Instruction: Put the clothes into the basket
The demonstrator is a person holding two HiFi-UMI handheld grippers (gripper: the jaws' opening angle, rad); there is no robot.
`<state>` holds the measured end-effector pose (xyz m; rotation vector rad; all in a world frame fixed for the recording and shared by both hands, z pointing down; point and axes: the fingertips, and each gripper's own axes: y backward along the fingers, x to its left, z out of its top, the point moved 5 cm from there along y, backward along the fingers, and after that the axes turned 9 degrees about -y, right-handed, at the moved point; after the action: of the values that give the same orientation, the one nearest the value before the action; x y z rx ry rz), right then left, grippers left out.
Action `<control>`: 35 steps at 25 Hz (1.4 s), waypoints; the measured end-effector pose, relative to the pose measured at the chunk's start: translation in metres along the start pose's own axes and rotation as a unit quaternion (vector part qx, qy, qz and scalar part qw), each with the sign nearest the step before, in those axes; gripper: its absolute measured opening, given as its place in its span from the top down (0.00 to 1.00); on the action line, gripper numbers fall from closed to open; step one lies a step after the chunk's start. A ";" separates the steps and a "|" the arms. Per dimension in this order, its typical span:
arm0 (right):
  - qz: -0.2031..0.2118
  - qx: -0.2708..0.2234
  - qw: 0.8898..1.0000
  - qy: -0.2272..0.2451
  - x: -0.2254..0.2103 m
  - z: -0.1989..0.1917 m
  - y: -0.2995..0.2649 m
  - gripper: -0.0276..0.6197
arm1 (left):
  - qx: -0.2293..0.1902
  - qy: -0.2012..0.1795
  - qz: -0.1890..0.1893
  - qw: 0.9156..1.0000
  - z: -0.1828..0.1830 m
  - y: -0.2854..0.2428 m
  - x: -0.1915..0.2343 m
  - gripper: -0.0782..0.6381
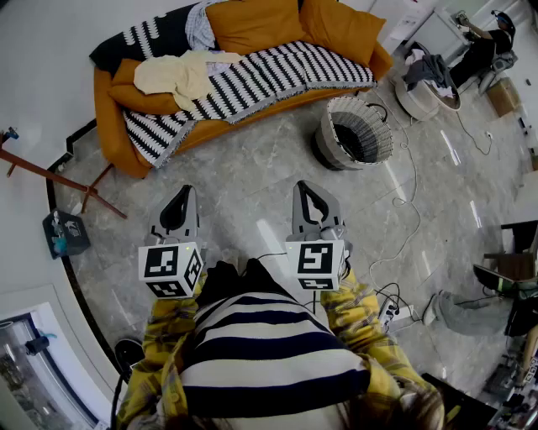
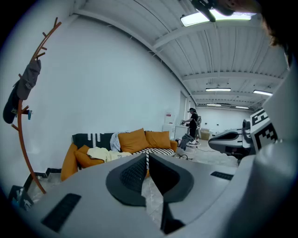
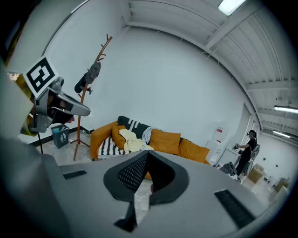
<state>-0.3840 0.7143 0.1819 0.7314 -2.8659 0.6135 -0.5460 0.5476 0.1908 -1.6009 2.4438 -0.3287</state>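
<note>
Floor [image 1: 252, 193] of grey veined stone fills most of the head view, and the person stands on it well back from everything the task needs. The biggest piece of furniture is an orange sofa [image 1: 113, 138] against the far wall, draped with a black-and-white striped blanket [image 1: 277, 74] and backed by orange cushions [image 1: 252, 23]. A woven basket [image 1: 330, 138] stands open-mouthed on the floor just off the sofa's front right corner. It is near enough, I judge, that a garment lifted from the seat needs only a short carry, and nothing shows inside it from here. The clothes lie on the sofa: a cream garment [image 1: 172, 74] crumpled over the left end of the seat, and a pale blue-white one [image 1: 200, 27] bunched against the backrest beside the cushions. Neither is in the basket, so the task looks not yet begun. The left gripper [image 1: 187, 190] and the right gripper [image 1: 300, 186] are held side by side in front of the person's chest, both aimed a little downward toward the sofa and well apart from the clothes. By my reading this is a posture for walking up, not for reaching. Each gripper's own view shows its jaws pressed together with nothing between them, the black ribbed pads [image 2: 132, 174] meeting at their tips, with only floor and sofa beyond. They would have to spread before either could take hold of a garment.
</note>
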 end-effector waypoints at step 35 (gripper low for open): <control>0.066 0.044 0.984 -0.157 0.008 0.013 -0.151 0.91 | 0.005 -0.005 0.010 1.000 -0.019 -0.071 0.107 0.85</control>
<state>-0.3181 0.5844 0.2256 0.7103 -3.2173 0.7012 -0.5312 0.4231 0.2252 -1.5700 2.4449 -0.3301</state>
